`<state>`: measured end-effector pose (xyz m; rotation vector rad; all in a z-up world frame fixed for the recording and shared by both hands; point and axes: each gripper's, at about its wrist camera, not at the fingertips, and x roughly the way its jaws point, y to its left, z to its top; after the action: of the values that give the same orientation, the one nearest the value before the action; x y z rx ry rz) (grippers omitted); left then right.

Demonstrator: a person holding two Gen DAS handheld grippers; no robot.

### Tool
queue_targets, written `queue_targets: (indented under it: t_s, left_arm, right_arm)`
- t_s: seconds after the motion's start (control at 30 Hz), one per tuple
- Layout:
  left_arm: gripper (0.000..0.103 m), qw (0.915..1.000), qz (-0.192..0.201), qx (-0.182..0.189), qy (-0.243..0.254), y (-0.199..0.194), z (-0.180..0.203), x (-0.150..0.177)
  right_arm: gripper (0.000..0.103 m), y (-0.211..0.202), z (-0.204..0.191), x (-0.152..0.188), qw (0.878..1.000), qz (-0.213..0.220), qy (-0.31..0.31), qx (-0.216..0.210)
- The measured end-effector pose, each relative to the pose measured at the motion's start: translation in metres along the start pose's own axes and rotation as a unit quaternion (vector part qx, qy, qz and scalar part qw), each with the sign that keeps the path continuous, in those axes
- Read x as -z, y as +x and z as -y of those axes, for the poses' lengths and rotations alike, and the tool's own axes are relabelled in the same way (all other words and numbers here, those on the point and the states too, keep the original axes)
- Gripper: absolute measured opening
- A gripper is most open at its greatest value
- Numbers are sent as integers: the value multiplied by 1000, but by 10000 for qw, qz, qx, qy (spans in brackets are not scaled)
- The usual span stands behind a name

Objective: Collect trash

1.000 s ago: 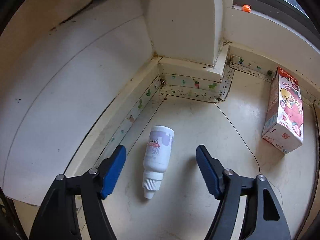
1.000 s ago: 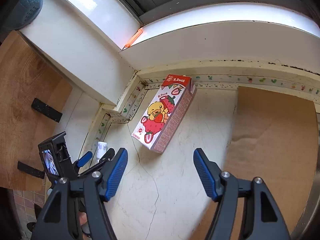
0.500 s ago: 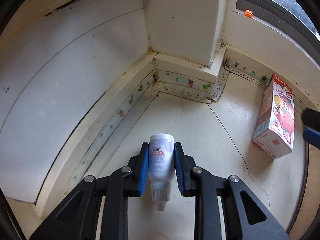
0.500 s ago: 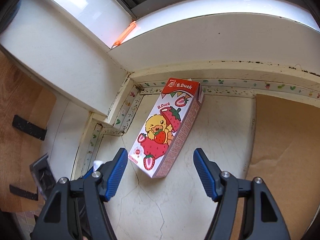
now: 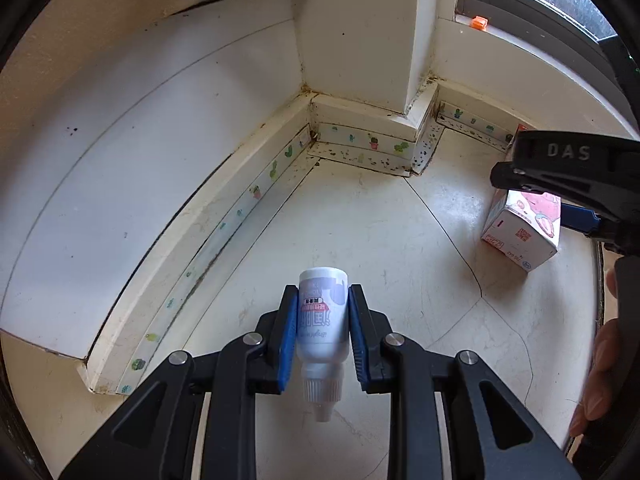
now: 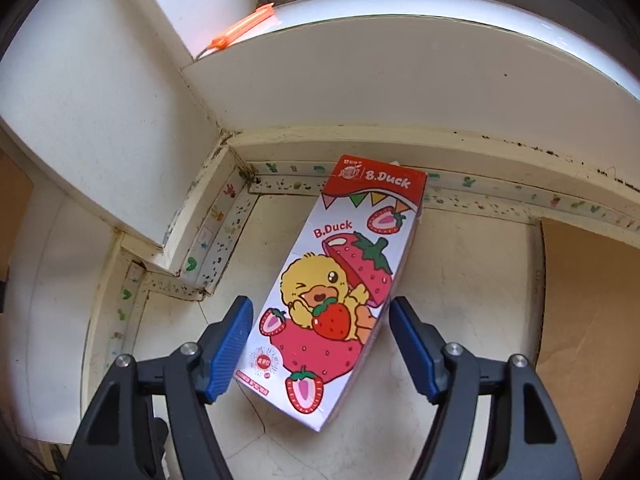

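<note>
The small bottle (image 5: 322, 320) is white with pale lilac shapes and a red-and-white label band; its ribbed cap is white too. Blue pads line the black left gripper (image 5: 322, 336), and the right gripper (image 6: 320, 344) has the same blue on black. The carton (image 6: 344, 280) is white with a red top, a yellow duck, red strawberries and small coloured pennants. At twelve o'clock from it, the cream skirting strip (image 6: 500, 196) carries tiny green cactus prints and dark specks. The floor (image 5: 380, 232) is off-white with thin dark cracks. An orange clip (image 5: 479, 23) sits at the dark window frame. Brown cardboard (image 6: 588, 300) lies at three o'clock.
</note>
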<state>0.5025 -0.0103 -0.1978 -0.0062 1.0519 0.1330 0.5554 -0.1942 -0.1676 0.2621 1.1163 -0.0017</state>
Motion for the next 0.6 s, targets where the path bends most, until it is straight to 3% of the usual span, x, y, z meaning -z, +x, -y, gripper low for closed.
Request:
queue_targets:
  t_s: [0.17,0.4,0.6]
  left_arm:
    - [22,10000,22,20,30,2,9,-3]
    - [22,9999,36,95,25,-6,4,4]
    - [22,9997,139,205,89,-36,5,20]
  right_arm:
    - [71,-2,1,7,9998,20,-156,113]
    - [64,-10,18,22,9996,-176,-215,-89]
    - [62,-40,34,50,9988,-141,-249,-401]
